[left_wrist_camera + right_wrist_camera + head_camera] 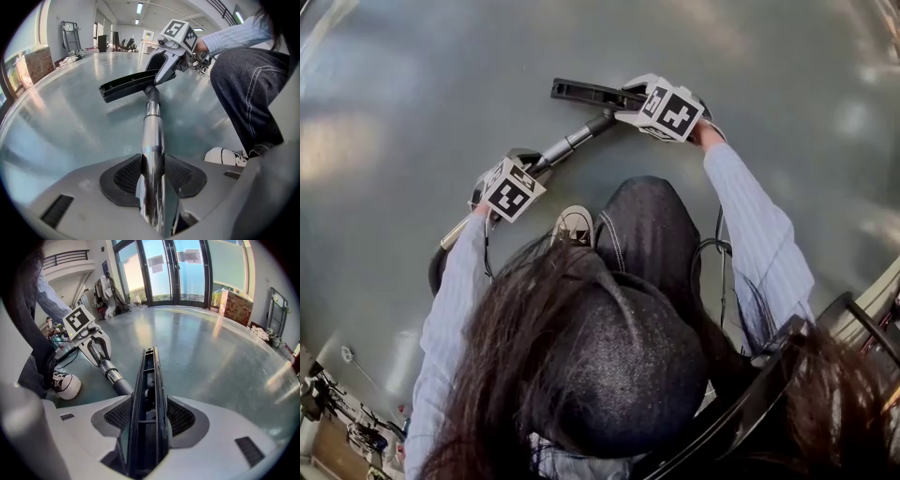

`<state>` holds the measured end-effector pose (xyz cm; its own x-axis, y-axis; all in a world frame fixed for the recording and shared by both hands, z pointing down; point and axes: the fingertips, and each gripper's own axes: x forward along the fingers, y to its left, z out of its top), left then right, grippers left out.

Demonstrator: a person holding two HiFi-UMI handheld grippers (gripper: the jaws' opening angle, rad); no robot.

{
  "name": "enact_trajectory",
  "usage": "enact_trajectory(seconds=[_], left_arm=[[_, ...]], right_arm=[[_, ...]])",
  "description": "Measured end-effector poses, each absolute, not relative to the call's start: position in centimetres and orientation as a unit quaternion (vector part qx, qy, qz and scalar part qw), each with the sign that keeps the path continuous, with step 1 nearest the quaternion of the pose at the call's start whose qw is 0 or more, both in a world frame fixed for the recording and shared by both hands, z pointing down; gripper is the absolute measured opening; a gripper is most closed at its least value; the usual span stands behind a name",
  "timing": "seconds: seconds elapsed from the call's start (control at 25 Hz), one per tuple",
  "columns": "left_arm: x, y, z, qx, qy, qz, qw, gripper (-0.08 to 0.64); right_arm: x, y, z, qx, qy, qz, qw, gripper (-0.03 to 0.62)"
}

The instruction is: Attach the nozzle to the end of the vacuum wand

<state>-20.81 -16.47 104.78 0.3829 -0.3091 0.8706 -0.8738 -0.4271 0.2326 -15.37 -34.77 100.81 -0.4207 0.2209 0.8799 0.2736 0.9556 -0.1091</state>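
Left gripper (pixel 152 182) clamps the smooth, likely slippery metal wand (pixel 153 133) mid-shaft; my right gripper (pixel 147 426) pinches the stiff, probably light plastic nozzle (pixel 149 376), its neck meeting the wand's tip above the floor (pixel 70 117).

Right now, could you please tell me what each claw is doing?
Left claw: shut on the vacuum wand.
Right claw: shut on the nozzle.

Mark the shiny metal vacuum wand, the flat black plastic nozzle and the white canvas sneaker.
shiny metal vacuum wand (pixel 153 136), left gripper view, middle of the tube.
flat black plastic nozzle (pixel 149 394), right gripper view, open underside channel.
white canvas sneaker (pixel 575 217), head view, toe end.
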Motion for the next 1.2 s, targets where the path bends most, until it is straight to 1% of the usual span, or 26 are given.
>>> enact_trajectory(seconds=[0.24, 0.4, 0.52, 0.76, 0.84, 0.96, 1.0, 1.04, 1.12, 1.16, 1.2], left_arm=[[-20.8, -16.6, 104.8, 0.743, -0.404, 0.403, 0.351, 0.160], [-22.2, -17.4, 101.5, 0.739, -0.462, 0.366, 0.325, 0.161], [-23.4, -18.7, 98.5, 0.736, -0.510, 0.297, 0.333, 0.161], [-24.3, -21.1, 95.1, 0.706, -0.573, 0.151, 0.388, 0.161], [-24.5, -21.6, 94.7, 0.685, -0.594, 0.107, 0.407, 0.160], [-24.7, -21.9, 93.9, 0.654, -0.627, 0.068, 0.419, 0.158], [-24.7, -21.6, 93.4, 0.646, -0.636, 0.070, 0.416, 0.155], [-24.6, -21.0, 92.8, 0.641, -0.643, 0.079, 0.412, 0.137], [-24.2, -19.3, 91.5, 0.636, -0.649, 0.109, 0.403, 0.048], [-24.0, -18.4, 90.8, 0.635, -0.649, 0.126, 0.399, 0.032], [-23.8, -17.5, 90.1, 0.633, -0.649, 0.141, 0.397, 0.028]], right_arm=[[-14.8, -35.7, 100.5, -0.101, -0.841, -0.019, 0.531, 0.239], [-13.4, -37.4, 97.9, -0.066, -0.863, -0.014, 0.501, 0.239], [-12.1, -38.7, 94.8, -0.018, -0.895, 0.024, 0.445, 0.238], [-12.3, -36.1, 89.4, 0.009, -0.936, 0.219, 0.274, 0.238], [-12.4, -35.1, 89.3, 0.020, -0.938, 0.244, 0.243, 0.238], [-12.6, -33.4, 89.8, 0.026, -0.936, 0.265, 0.229, 0.234], [-12.7, -32.6, 89.9, 0.030, -0.934, 0.276, 0.225, 0.221], [-12.9, -31.8, 90.0, 0.037, -0.931, 0.288, 0.221, 0.185], [-13.1, -30.2, 89.8, 0.059, -0.923, 0.317, 0.210, 0.063], [-13.2, -29.4, 89.6, 0.068, -0.917, 0.333, 0.208, 0.035], [-13.4, -28.4, 89.4, 0.074, -0.912, 0.346, 0.209, 0.027]])
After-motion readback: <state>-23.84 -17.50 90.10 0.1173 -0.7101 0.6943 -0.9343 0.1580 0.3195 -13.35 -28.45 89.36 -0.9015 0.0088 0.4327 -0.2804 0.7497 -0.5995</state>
